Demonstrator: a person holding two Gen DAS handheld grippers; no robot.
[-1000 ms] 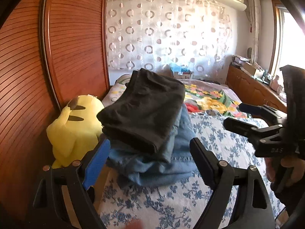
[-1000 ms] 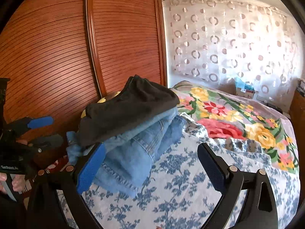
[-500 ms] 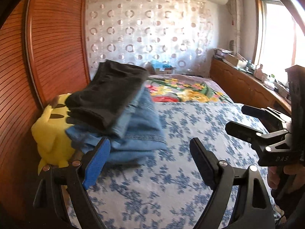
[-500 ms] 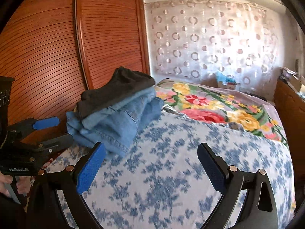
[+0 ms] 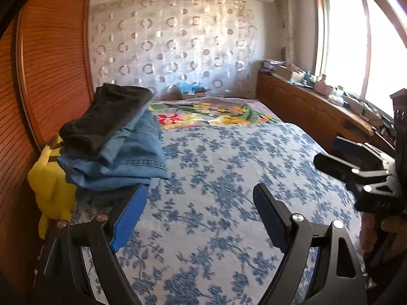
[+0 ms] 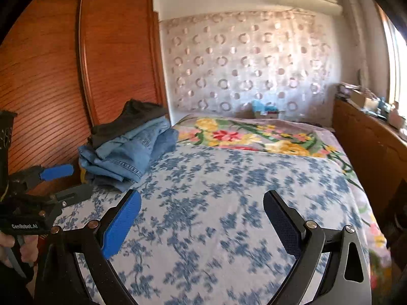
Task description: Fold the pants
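A stack of folded pants lies at the left side of the bed: dark grey pants (image 5: 109, 117) (image 6: 132, 119) on top of blue jeans (image 5: 122, 160) (image 6: 132, 152). My left gripper (image 5: 199, 216) hangs open over the blue-flowered bedspread (image 5: 229, 178), right of the stack, nothing between its fingers. My right gripper (image 6: 202, 218) is also open and empty above the bedspread (image 6: 229, 178). Each gripper shows at the edge of the other's view, held by a hand.
A yellow plush toy (image 5: 51, 185) sits under the stack's left edge against the wooden wardrobe (image 5: 51, 63). A colourful floral blanket (image 6: 254, 134) covers the bed's far end. A wooden sideboard (image 5: 305, 104) with clutter runs along the right wall under the window.
Both grippers have swung right, away from the pants stack, which has slid to the left of both views. Their jaws have stayed open and empty.
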